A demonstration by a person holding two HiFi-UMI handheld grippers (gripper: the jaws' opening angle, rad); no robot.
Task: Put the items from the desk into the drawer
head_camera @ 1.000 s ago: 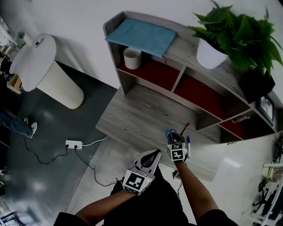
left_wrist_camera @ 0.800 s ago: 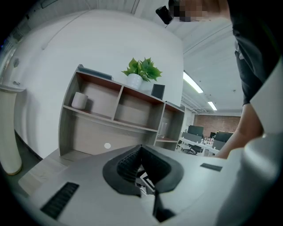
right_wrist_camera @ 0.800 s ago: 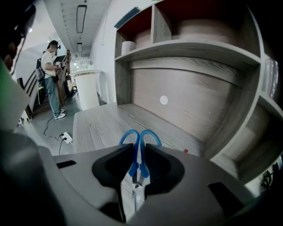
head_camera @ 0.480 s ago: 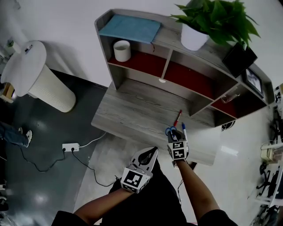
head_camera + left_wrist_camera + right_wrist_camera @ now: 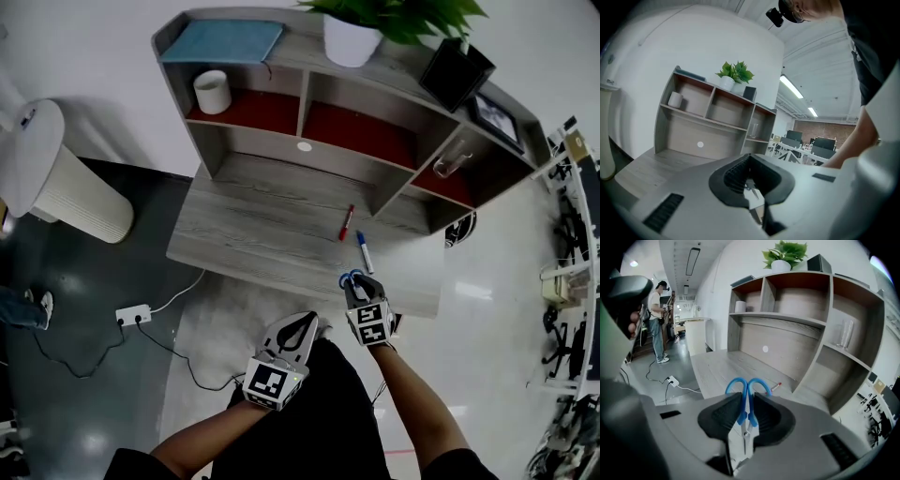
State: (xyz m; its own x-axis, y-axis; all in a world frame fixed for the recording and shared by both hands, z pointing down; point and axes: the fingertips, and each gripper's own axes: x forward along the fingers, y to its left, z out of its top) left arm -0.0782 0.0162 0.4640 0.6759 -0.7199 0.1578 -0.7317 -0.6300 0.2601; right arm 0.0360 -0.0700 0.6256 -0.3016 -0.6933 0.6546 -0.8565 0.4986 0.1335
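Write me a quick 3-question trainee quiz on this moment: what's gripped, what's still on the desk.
1. Fill in: the jaws of the right gripper are shut on ____.
2. True or false: the left gripper holds a pen.
3. How many pens lie on the desk? A) none B) two C) five

Key
1. The blue-handled scissors.
2. False: its jaws are together with nothing between them.
3. B: the red pen and the blue-capped pen.
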